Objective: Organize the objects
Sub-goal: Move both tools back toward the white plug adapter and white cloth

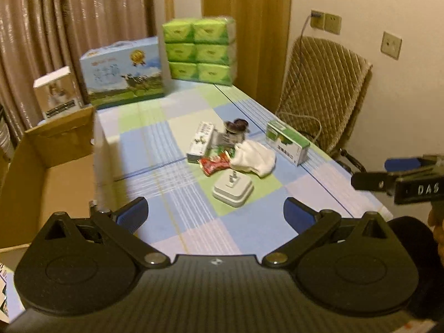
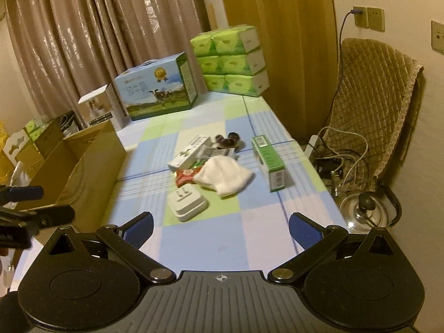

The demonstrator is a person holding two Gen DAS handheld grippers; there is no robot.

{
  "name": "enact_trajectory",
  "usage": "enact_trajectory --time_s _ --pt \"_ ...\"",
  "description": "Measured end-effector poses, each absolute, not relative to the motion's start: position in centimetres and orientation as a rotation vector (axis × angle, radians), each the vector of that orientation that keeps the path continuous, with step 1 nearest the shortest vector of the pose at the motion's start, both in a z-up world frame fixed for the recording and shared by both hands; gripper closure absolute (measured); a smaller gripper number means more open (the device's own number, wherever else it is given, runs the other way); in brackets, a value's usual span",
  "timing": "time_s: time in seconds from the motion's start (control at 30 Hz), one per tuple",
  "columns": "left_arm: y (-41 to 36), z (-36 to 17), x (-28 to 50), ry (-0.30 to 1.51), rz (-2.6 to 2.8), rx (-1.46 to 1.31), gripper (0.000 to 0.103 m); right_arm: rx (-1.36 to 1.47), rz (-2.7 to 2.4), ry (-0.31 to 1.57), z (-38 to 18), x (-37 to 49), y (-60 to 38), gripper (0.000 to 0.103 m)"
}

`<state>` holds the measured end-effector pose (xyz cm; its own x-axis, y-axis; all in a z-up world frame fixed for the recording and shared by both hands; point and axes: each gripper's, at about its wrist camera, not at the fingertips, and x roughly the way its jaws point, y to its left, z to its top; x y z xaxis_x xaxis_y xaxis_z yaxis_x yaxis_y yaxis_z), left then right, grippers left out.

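Looking along the left gripper (image 1: 216, 215), its jaws stood spread wide and empty above the checked tablecloth (image 1: 155, 149), with the white plug adapter (image 1: 233, 191) just ahead, a white cloth (image 1: 254, 156) and red packet (image 1: 215, 164) in the small heap beyond, a green carton (image 1: 287, 141) lying apart to the right, and an open cardboard box (image 1: 52, 172) against the table's left edge. From the right wrist view, the right gripper (image 2: 221, 231) was likewise spread and held nothing, the same heap lay mid-table ahead of it, and the left gripper's fingers (image 2: 26, 193) showed at the left edge.
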<state>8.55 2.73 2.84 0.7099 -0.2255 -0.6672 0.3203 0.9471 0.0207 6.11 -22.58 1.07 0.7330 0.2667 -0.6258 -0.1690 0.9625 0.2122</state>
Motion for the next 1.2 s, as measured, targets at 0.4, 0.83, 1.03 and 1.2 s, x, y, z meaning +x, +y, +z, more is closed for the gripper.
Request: enact_trajectory --time_s 0.4,0.83,1.03,1.2 --pt "-0.1 -1.8 13.3 0.769 -0.327 0.181 0.005 0.102 0.279 0.745 -1.3 10.8 -24.2 0.002" --pt "-2.7 -6.7 19.1 0.816 -0.355 0.244 0.015 -0.020 0.378 0.790 -3.0 16.6 -24.0 0.009" --pt "-3.8 -8.9 21.6 0.829 -0.384 0.305 0.019 -0.104 0.430 0.826 -4.9 19.5 -22.3 0.026" --pt "-4.8 -11.1 23.3 0.855 -0.428 0.381 0.024 -0.151 0.460 0.851 -6.3 21.6 -21.4 0.035"
